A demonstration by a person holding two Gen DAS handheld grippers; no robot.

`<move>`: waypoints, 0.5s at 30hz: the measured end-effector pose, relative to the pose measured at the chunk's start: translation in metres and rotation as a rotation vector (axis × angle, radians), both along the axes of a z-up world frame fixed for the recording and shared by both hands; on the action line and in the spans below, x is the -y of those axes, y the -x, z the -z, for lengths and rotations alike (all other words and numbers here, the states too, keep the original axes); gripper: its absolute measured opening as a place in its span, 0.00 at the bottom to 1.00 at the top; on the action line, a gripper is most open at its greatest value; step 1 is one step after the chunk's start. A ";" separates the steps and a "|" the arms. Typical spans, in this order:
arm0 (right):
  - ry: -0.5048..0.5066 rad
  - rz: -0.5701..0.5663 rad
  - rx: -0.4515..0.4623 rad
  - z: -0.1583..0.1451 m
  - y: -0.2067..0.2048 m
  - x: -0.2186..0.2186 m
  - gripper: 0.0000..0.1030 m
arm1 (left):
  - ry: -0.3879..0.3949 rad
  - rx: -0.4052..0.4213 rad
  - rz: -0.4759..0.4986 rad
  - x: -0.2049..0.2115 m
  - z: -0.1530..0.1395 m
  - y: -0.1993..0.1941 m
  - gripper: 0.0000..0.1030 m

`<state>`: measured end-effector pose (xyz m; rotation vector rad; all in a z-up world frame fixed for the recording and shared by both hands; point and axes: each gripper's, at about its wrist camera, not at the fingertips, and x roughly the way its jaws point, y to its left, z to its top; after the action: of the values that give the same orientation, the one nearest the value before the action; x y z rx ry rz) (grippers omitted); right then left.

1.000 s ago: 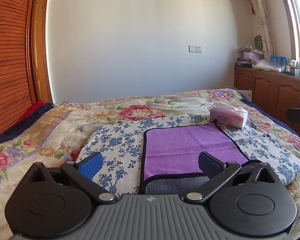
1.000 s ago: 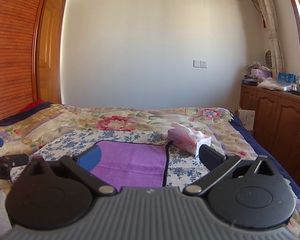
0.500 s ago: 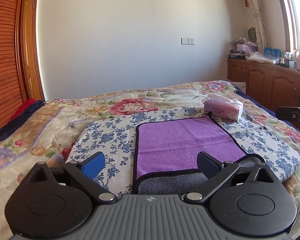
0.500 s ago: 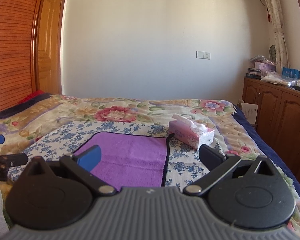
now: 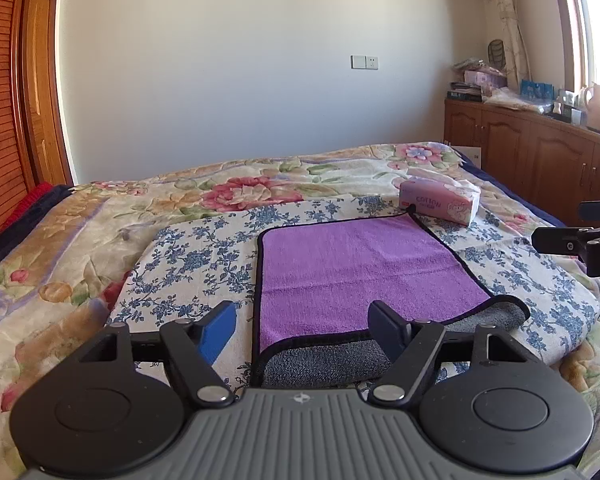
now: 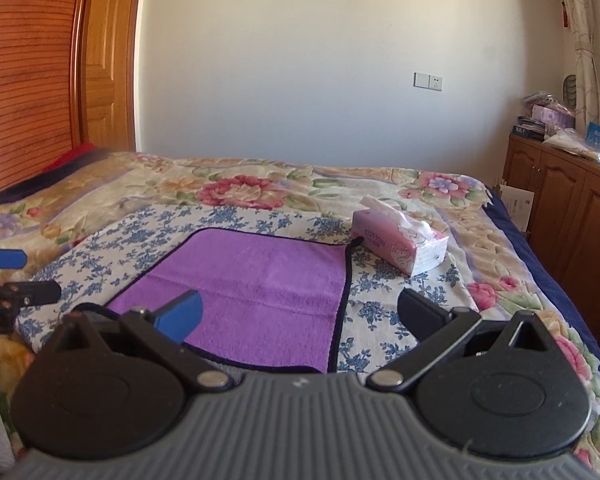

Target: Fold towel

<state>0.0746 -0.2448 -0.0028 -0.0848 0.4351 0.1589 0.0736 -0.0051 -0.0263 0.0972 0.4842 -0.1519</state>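
A purple towel (image 5: 360,268) with a black hem lies folded on a blue-flowered cloth on the bed; its grey underside (image 5: 320,364) shows along the near edge. It also shows in the right wrist view (image 6: 256,292). My left gripper (image 5: 304,324) is open and empty, above the towel's near left corner. My right gripper (image 6: 300,312) is open and empty, above the towel's near right corner. The right gripper also shows at the right edge of the left wrist view (image 5: 580,236), and the left gripper at the left edge of the right wrist view (image 6: 8,280).
A pink tissue pack (image 5: 440,200) lies just beyond the towel's far right corner, also in the right wrist view (image 6: 400,244). The floral bedspread (image 5: 60,248) spreads around. Wooden cabinets (image 5: 540,160) stand right of the bed, a wooden door (image 6: 104,60) at the left.
Both grippers have moved lower and closer to the towel's near edge. The right gripper has come further into the left wrist view. The towel has not moved.
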 end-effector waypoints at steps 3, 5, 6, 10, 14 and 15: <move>0.002 -0.012 -0.027 0.003 -0.008 0.001 1.00 | 0.003 -0.020 -0.002 -0.003 0.003 -0.008 0.70; 0.005 -0.017 -0.051 0.007 -0.013 0.003 1.00 | 0.009 -0.037 -0.005 -0.006 0.005 -0.013 0.68; 0.006 -0.022 -0.063 0.008 -0.016 0.003 1.00 | 0.011 -0.047 -0.008 -0.007 0.007 -0.016 0.67; 0.014 -0.038 -0.102 0.014 -0.025 0.004 0.92 | 0.011 -0.083 -0.016 -0.012 0.013 -0.027 0.64; 0.023 -0.055 -0.145 0.020 -0.034 0.005 0.88 | 0.002 -0.110 -0.021 -0.016 0.019 -0.038 0.62; 0.026 -0.058 -0.156 0.022 -0.036 0.005 0.87 | 0.002 -0.118 -0.022 -0.017 0.020 -0.040 0.60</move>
<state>0.1103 -0.2496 -0.0245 -0.1108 0.5909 0.2177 0.1138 0.0117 -0.0466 0.0815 0.6029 -0.1370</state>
